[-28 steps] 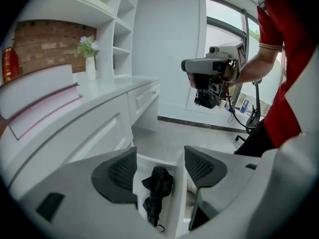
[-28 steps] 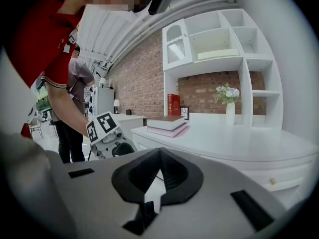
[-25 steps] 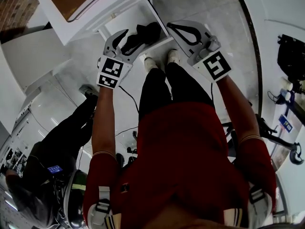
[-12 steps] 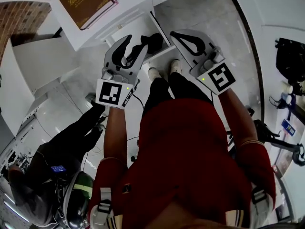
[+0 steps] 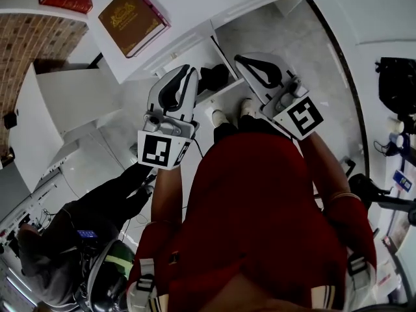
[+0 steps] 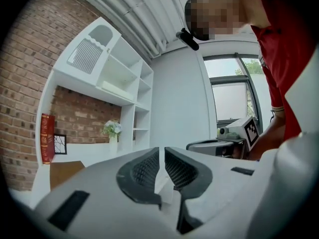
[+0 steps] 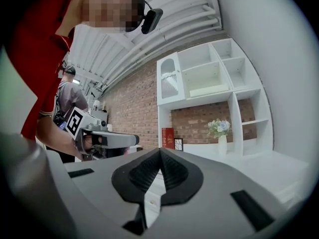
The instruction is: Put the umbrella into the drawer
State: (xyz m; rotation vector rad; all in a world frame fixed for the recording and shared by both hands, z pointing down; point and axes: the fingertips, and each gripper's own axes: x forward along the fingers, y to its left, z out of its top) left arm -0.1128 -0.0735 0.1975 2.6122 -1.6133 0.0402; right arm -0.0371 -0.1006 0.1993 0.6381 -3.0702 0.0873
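We hold the left hand-held gripper [image 5: 186, 71] with jaws just closing to a narrow slit, empty | right hand-held gripper [image 5: 238, 58] pressed together, empty | black umbrella [image 5: 214, 78] lies in the open white drawer [image 5: 195, 52], between them.

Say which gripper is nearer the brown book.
Left. The left gripper, whose empty jaws have just been closing, is just lower right of the brown book; the right gripper is farther right.

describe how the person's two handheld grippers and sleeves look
Both the left gripper and right gripper are pale grey plastic, with two curved jaws lined by black ribbed pads and a white cube of black square markers at the back. The person wears red sleeves.
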